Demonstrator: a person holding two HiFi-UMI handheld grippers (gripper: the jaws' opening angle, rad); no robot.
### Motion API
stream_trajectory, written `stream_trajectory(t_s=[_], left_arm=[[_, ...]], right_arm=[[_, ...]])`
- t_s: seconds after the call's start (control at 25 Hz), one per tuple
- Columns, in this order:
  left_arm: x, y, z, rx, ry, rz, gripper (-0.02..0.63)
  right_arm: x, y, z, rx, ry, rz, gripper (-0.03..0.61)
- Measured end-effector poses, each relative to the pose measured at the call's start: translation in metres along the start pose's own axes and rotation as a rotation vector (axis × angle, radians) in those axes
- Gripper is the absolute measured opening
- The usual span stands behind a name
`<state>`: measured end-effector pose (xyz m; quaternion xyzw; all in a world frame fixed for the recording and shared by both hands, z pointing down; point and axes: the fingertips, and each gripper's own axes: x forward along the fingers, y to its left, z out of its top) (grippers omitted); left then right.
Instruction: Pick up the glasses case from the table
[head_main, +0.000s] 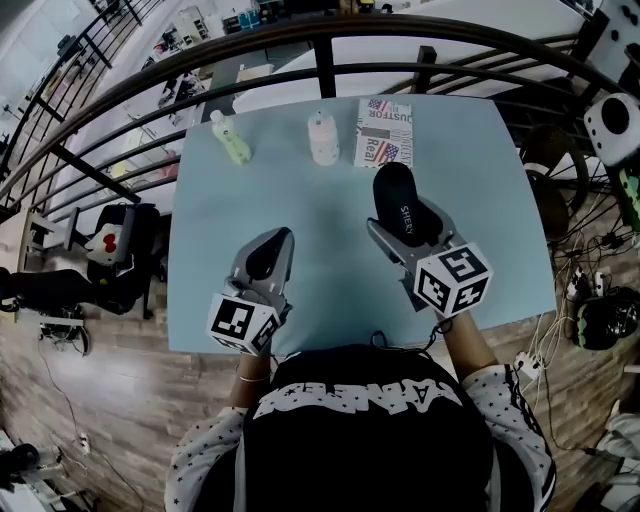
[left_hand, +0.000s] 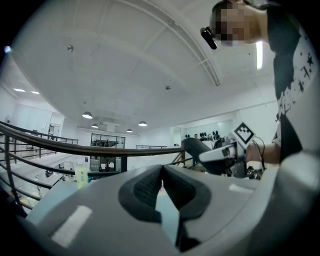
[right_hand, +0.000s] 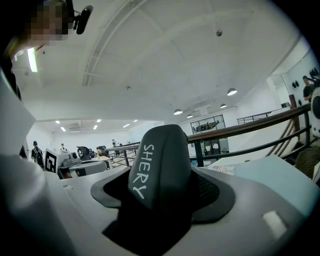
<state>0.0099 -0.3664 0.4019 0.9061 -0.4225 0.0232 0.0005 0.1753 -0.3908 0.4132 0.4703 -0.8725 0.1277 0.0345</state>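
Observation:
A black glasses case (head_main: 400, 205) with white lettering is clamped in my right gripper (head_main: 405, 235), lifted above the light blue table (head_main: 480, 200) at its right middle. In the right gripper view the glasses case (right_hand: 160, 165) stands up between the jaws and fills the centre. My left gripper (head_main: 268, 258) hovers over the table's front left with its pads together and nothing between them. The left gripper view shows the left gripper (left_hand: 161, 187) shut, and the right gripper with the glasses case (left_hand: 195, 147) off to the right.
At the table's far side stand a pale green bottle (head_main: 230, 138), a white bottle (head_main: 322, 137) and a printed box (head_main: 384, 132). A dark metal railing (head_main: 325, 60) curves behind the table. Cables and gear lie on the wooden floor at both sides.

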Motion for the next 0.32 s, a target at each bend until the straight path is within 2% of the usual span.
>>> stream_trajectory(t_s=[0.32], left_arm=[[-0.0015, 0.0001, 0.0013, -0.003, 0.005, -0.001, 0.000]], right_arm=[[0.0016, 0.0029, 0.0007, 0.000, 0.001, 0.006, 0.371]])
